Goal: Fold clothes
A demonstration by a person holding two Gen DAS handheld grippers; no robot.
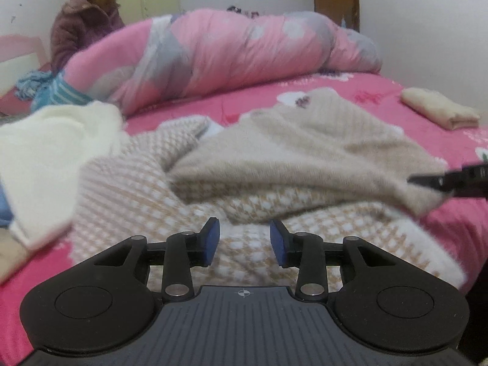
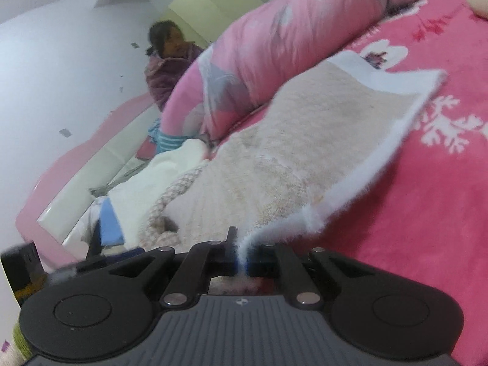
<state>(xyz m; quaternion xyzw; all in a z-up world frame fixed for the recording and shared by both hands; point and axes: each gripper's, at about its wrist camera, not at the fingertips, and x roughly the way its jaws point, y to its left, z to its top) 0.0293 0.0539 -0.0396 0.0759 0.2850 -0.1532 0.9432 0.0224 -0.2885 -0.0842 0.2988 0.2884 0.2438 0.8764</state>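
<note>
A beige fuzzy garment (image 1: pixel 305 152) with a beige-and-white checked side (image 1: pixel 137 195) lies rumpled on the pink bed. One flap of it is turned over. In the left wrist view my left gripper (image 1: pixel 244 241) hovers open just above the checked part, blue pads apart with nothing between them. The right gripper (image 1: pixel 427 180) reaches in from the right edge at the flap's corner. In the right wrist view my right gripper (image 2: pixel 242 259) is shut on the garment's white fuzzy hem (image 2: pixel 305 222), and the beige cloth (image 2: pixel 305 140) stretches away from it, lifted off the sheet.
A white garment (image 1: pixel 45 152) lies to the left and a folded cream garment (image 1: pixel 439 108) at the far right. A rolled pink quilt (image 1: pixel 228 52) runs along the back. A person (image 1: pixel 85 21) sits behind it. Bare pink sheet (image 2: pixel 411 198) lies to the right.
</note>
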